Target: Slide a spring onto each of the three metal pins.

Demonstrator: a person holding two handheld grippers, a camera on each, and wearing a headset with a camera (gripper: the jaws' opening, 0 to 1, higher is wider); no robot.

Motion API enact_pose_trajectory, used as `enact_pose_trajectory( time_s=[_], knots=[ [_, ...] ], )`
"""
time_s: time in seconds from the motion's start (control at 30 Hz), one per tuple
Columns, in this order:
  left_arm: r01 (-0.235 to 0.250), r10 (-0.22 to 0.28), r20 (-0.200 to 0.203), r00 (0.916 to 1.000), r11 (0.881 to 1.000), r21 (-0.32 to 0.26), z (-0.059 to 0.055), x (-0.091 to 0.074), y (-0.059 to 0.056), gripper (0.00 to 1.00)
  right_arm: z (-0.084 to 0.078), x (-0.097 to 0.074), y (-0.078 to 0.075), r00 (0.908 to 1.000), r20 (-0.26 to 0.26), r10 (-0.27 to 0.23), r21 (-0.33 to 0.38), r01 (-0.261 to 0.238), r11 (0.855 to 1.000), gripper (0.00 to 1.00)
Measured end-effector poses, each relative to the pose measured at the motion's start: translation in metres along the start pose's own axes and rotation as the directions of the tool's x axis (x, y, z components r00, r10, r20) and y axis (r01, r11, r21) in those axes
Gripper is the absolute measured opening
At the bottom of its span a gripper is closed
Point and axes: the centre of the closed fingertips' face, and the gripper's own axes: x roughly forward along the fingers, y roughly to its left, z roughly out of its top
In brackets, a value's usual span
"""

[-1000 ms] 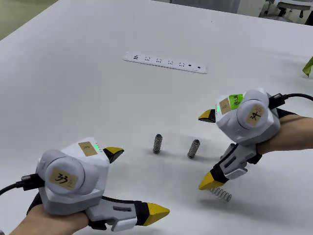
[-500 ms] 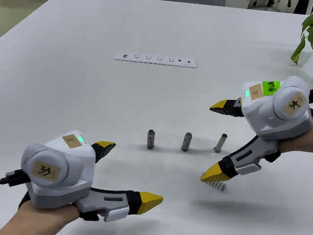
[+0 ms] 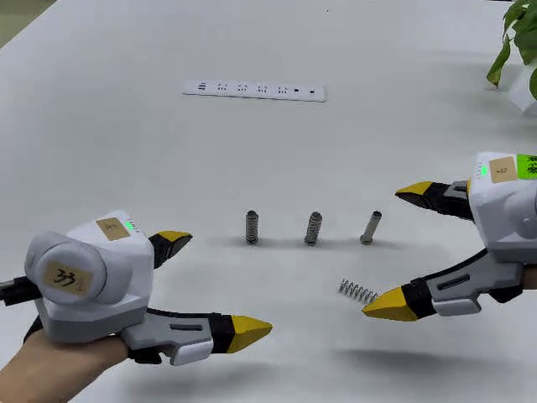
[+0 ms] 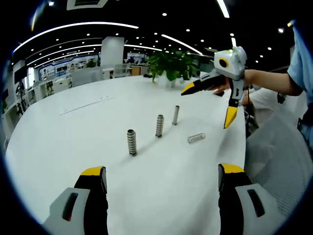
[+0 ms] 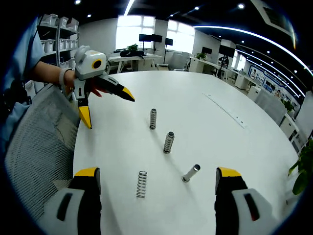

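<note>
Three metal pins stand in a row on the white table. The left pin [image 3: 252, 227] and the middle pin [image 3: 313, 227] each carry a spring. The right pin [image 3: 370, 227] is bare. A loose spring [image 3: 357, 291] lies flat in front of it. My right gripper [image 3: 405, 248] is open at the right, its lower fingertip just right of the loose spring, with nothing held. My left gripper [image 3: 213, 282] is open at the lower left, empty. In the left gripper view I see the sprung pins [image 4: 131, 142] [image 4: 159, 125], the bare pin [image 4: 175, 115] and the loose spring [image 4: 196, 138].
A white power strip [image 3: 254, 90] lies at the back of the table [image 3: 126, 143]. Green plant leaves [image 3: 512, 38] hang at the far right. In the right gripper view the loose spring [image 5: 142, 184] lies left of the bare pin [image 5: 190, 173], and a mesh chair back [image 5: 34, 147] stands beside the table.
My right gripper moved right and lower, uncovering the bare pin and the loose spring. The head camera shifted, so the whole scene moved left and up.
</note>
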Motion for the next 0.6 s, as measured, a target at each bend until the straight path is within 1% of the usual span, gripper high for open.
enact_pose_trajectory(
  time_s=[0.2,0.3,0.37,0.47,0.53,0.6],
  knots=[
    [0.01,-0.01,-0.003,0.9999,1.0,0.015,0.001,0.001,0.0,0.96,-0.014,-0.01,0.005,0.9995,0.002,-0.031,0.05,0.031,0.998,0.99],
    [0.017,-0.017,-0.015,0.9997,0.999,0.027,0.0,0.002,0.0,0.96,-0.026,-0.015,0.006,0.9987,-0.008,-0.05,0.093,0.05,0.994,0.99],
    [0.021,-0.02,-0.019,0.9996,0.999,0.03,-0.001,0.002,0.0,0.96,-0.03,-0.017,0.007,0.9982,-0.002,-0.061,0.111,0.06,0.992,0.99],
    [0.028,-0.028,-0.021,0.9994,0.999,0.031,0.0,0.003,0.0,0.96,-0.032,-0.02,0.007,0.9972,0.001,-0.075,0.13,0.074,0.989,0.99],
    [0.04,-0.039,-0.028,0.9988,0.998,0.043,0.001,0.005,-0.002,0.96,-0.032,-0.021,0.005,0.9965,0.008,-0.083,0.139,0.081,0.987,0.99],
    [0.067,-0.065,-0.03,0.9974,0.995,0.068,0.005,0.008,-0.008,0.92,-0.031,-0.021,0.004,0.9952,0.018,-0.096,0.149,0.093,0.985,0.99]
  ],
)
